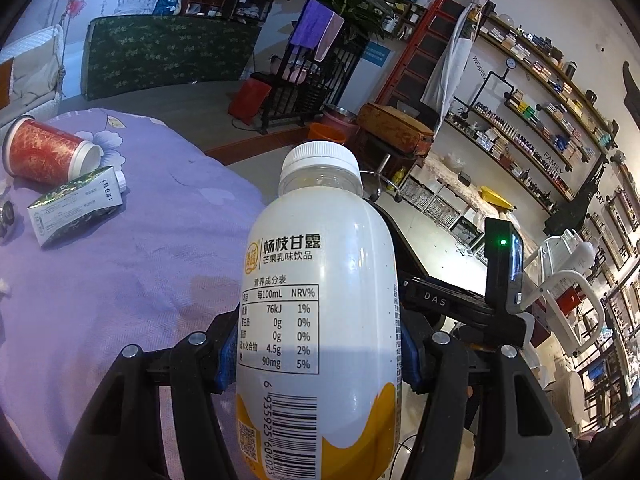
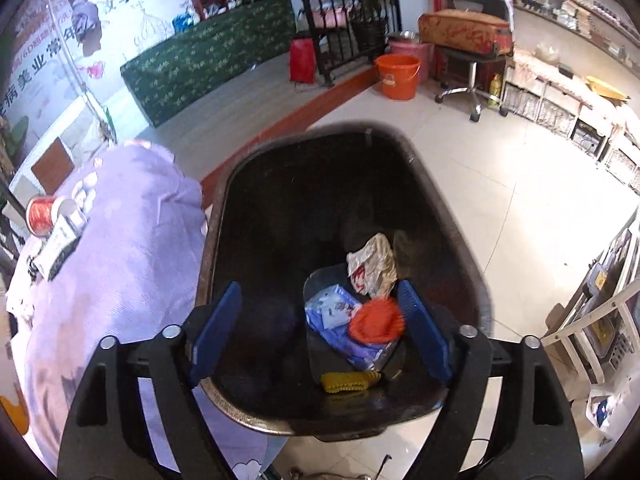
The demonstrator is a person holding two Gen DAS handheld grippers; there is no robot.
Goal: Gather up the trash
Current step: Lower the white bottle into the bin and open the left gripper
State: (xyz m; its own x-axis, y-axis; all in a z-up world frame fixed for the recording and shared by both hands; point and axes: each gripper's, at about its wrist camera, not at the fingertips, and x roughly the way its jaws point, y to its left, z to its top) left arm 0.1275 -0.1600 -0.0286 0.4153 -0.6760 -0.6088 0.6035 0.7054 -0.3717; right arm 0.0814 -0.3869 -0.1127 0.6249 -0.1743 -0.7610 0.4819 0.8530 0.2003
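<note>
My left gripper [image 1: 316,354] is shut on a white plastic drink bottle [image 1: 320,304] with a white cap, held upright above the edge of the purple-covered table [image 1: 132,264]. A red paper cup [image 1: 46,152] and a green-white carton [image 1: 76,204] lie on their sides at the table's far left. My right gripper [image 2: 320,328] is open and empty above a black trash bin [image 2: 224,216]. Inside the bin lie a blue wrapper [image 2: 340,320], an orange net [image 2: 376,318], a crumpled white wrapper [image 2: 372,264] and a yellow piece [image 2: 348,380]. The cup [image 2: 40,214] and carton [image 2: 60,244] also show in the right wrist view.
The bin stands on a tiled floor [image 2: 500,184] right beside the table [image 2: 120,280]. An orange bucket [image 2: 398,76], a rolling stool [image 2: 468,60] and low shelves [image 2: 560,108] stand farther back. A black device with a green light [image 1: 502,264] is to the right of the bottle.
</note>
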